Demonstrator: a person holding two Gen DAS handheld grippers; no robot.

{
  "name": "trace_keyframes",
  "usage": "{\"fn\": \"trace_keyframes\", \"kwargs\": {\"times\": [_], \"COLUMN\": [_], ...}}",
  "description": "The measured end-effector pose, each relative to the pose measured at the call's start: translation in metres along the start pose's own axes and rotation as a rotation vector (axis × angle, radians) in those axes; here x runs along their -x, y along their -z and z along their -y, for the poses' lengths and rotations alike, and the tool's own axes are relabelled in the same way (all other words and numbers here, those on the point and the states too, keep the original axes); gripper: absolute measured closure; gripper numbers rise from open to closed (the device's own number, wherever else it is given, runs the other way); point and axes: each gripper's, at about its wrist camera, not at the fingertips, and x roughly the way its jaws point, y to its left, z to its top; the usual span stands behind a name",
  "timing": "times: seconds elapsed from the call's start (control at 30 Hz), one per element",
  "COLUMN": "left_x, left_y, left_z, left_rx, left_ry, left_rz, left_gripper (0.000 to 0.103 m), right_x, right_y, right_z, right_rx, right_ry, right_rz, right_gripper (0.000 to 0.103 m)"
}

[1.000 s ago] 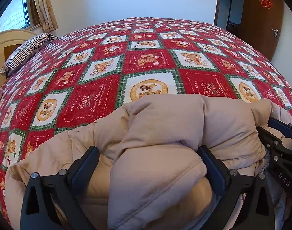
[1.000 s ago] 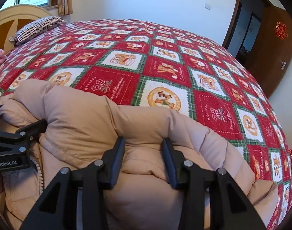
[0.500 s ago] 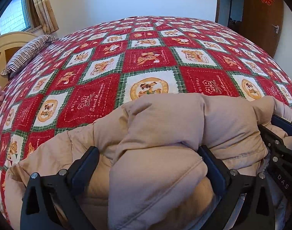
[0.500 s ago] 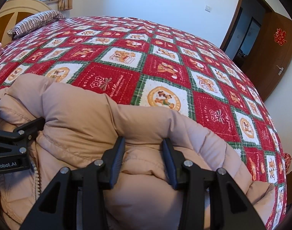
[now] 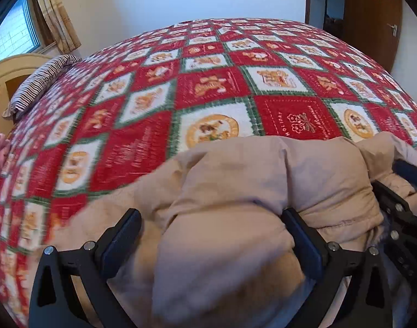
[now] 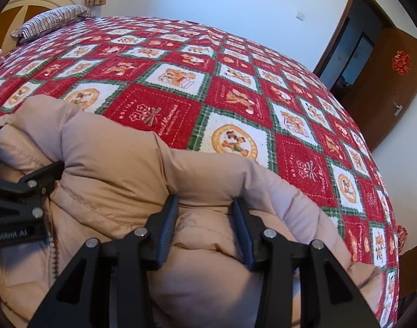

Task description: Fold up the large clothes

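Since a second ago the right claw [image 6: 205, 229] has begun to open, its jaws parting around the fold of the puffy beige quilted down jacket [image 6: 121, 169] between them, and both views have tipped slightly. The left claw [image 5: 211, 240] stands wide, a thick roll of the jacket between its jaws, though I cannot tell whether it grips. The jacket lies bunched at the near edge of the bed's red-and-green checked quilt [image 5: 214, 87], so the fold looks partly made, with releasing and smoothing left.
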Motion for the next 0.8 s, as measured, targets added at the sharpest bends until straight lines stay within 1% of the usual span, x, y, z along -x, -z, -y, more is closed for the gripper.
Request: {"fn": "trace_keyframes", "kwargs": {"times": [0.03, 0.07, 0.1, 0.13, 0.2, 0.27, 0.33, 0.37, 0.43, 0.5, 0.57, 0.7, 0.8], "left_x": [0.017, 0.038, 0.057, 0.073, 0.094, 0.114, 0.132, 0.136, 0.147, 0.152, 0.152, 0.159, 0.165], "left_y": [0.001, 0.004, 0.009, 0.016, 0.032, 0.058, 0.091, 0.102, 0.131, 0.155, 0.169, 0.192, 0.207], "left_z": [-0.004, -0.009, -0.013, -0.017, -0.023, -0.028, -0.036, -0.038, -0.045, -0.05, -0.052, -0.06, -0.061], "left_rx": [0.006, 0.007, 0.005, 0.001, 0.005, 0.009, 0.008, 0.008, 0.01, 0.007, 0.006, 0.05, 0.063], "left_ry": [0.013, 0.039, 0.05, 0.048, 0.066, 0.078, 0.087, 0.093, 0.1, 0.084, 0.067, 0.077, 0.083], "left_rz": [0.021, 0.061, 0.099, 0.122, 0.134, 0.135, 0.132, 0.13, 0.129, 0.128, 0.112, 0.101, 0.094], "left_gripper": [0.001, 0.001, 0.001, 0.001, 0.001, 0.001, 0.001, 0.001, 0.001, 0.001, 0.001, 0.001, 0.001], "right_x": [0.007, 0.019, 0.036, 0.054, 0.076, 0.093, 0.108, 0.116, 0.129, 0.14, 0.142, 0.151, 0.159], "right_y": [0.0, 0.002, 0.006, 0.013, 0.027, 0.047, 0.073, 0.09, 0.114, 0.141, 0.155, 0.183, 0.201], "right_z": [0.003, 0.01, 0.017, 0.026, 0.036, 0.048, 0.058, 0.063, 0.068, 0.073, 0.073, 0.074, 0.074], "right_rx": [0.005, -0.004, -0.02, -0.027, -0.021, -0.043, -0.087, -0.113, -0.145, -0.173, -0.187, -0.216, -0.242], "right_ry": [-0.005, -0.011, -0.017, -0.013, -0.013, -0.03, -0.046, -0.054, -0.065, -0.068, -0.058, -0.051, -0.061], "right_rz": [-0.006, 0.0, 0.027, 0.065, 0.083, 0.067, 0.045, 0.034, 0.03, 0.027, 0.009, 0.008, -0.004], "right_gripper": [0.047, 0.035, 0.024, 0.021, 0.02, 0.02, 0.02, 0.02, 0.02, 0.02, 0.02, 0.02, 0.02]}}
